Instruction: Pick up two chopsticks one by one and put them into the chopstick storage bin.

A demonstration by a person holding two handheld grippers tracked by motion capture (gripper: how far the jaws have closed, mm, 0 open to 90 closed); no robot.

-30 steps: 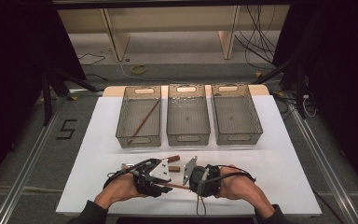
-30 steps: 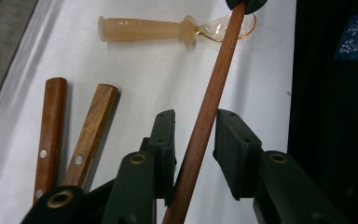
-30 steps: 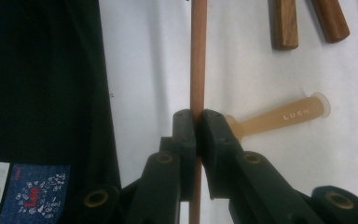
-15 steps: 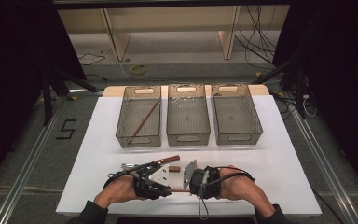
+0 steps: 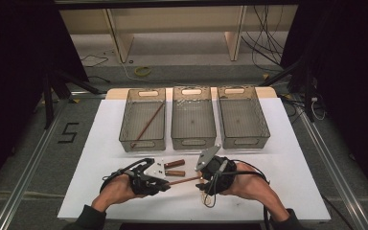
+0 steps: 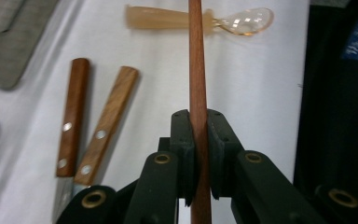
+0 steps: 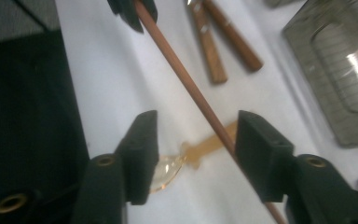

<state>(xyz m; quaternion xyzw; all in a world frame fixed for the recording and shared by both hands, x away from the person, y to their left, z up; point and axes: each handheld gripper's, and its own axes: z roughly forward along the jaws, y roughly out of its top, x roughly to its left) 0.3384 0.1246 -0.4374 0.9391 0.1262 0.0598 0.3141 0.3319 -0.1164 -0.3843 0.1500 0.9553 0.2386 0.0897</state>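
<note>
A thin brown wooden stick [image 5: 184,180] hangs just above the white table [image 5: 297,158], spanning the gap between my two grippers. My left gripper [image 5: 165,184] is shut on it; in the left gripper view the stick [image 6: 196,70] is pinched between the pads of the left gripper [image 6: 199,126]. My right gripper [image 5: 200,181] is open, and its jaws have just been opening. In the right gripper view the stick [image 7: 182,74] crosses the gap of the right gripper [image 7: 196,140] close to the right-hand jaw, with neither pad pressing on it.
An amber plastic spoon [image 7: 200,151] lies on the table under the stick. Two wooden-handled knives [image 5: 174,168] lie side by side just beyond the grippers. Three grey trays stand at the back; the left tray [image 5: 142,142] holds another stick [image 5: 148,123].
The left jaws have closed on the stick. The right jaws have opened off it, and the right gripper has lifted slightly.
</note>
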